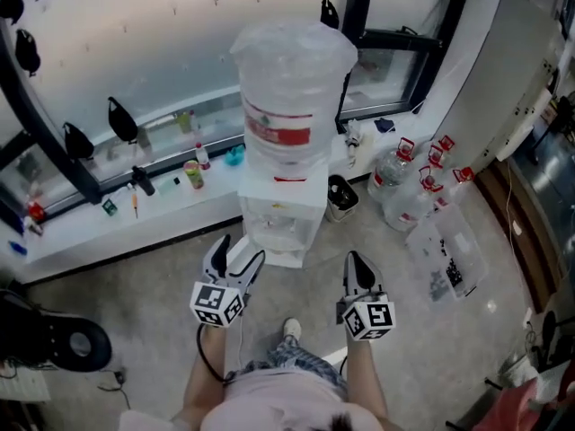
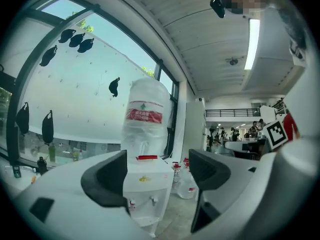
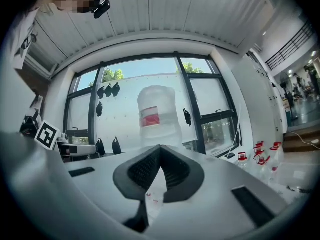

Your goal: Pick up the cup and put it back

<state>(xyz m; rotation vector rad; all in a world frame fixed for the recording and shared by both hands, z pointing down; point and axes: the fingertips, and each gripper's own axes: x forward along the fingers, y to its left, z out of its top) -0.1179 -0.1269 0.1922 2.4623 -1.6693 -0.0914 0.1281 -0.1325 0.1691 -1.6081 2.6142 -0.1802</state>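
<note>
A white water dispenser (image 1: 278,214) with a large clear bottle (image 1: 289,88) on top stands against the window sill, straight ahead of both grippers. A small green and pink cup (image 1: 193,174) stands on the sill to the dispenser's left. My left gripper (image 1: 241,251) is open and empty, its tips close to the dispenser's front lower left. In the left gripper view the left gripper (image 2: 157,171) frames the dispenser (image 2: 145,189) and its taps. My right gripper (image 1: 353,260) is shut on nothing, a little right of the dispenser. The right gripper (image 3: 160,151) points at the bottle (image 3: 157,116).
Several clear jugs with red caps (image 1: 415,182) stand on the floor to the right, with a black bin (image 1: 341,196) and a clear plastic box (image 1: 449,260) nearby. The sill (image 1: 108,223) carries small bottles and tools. A black chair base (image 1: 72,344) sits at the lower left.
</note>
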